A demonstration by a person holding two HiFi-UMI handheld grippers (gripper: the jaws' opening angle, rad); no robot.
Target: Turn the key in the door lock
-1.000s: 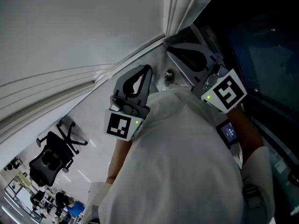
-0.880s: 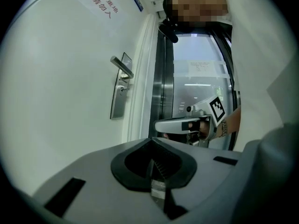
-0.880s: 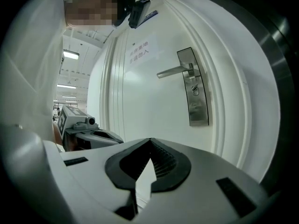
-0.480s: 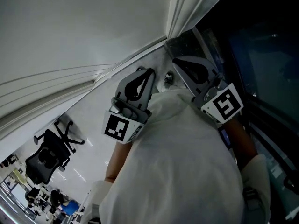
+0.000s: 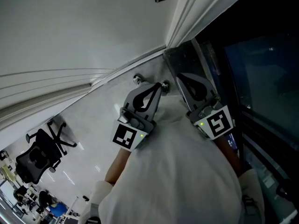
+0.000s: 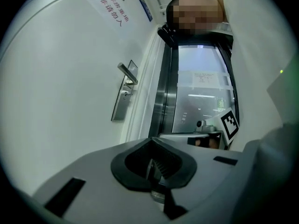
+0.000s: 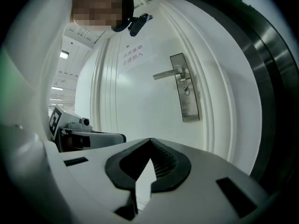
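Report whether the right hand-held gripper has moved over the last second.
Yes. In the head view the right hand-held gripper has slid down the picture, away from the door frame corner it reached before, back toward the person.

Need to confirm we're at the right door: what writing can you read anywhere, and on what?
"非请勿入", probably: red lettering on the white door; its second line is unreadable.
Too small to read: the blue plate beside it.
Too small to read: the paper notice on the glass.
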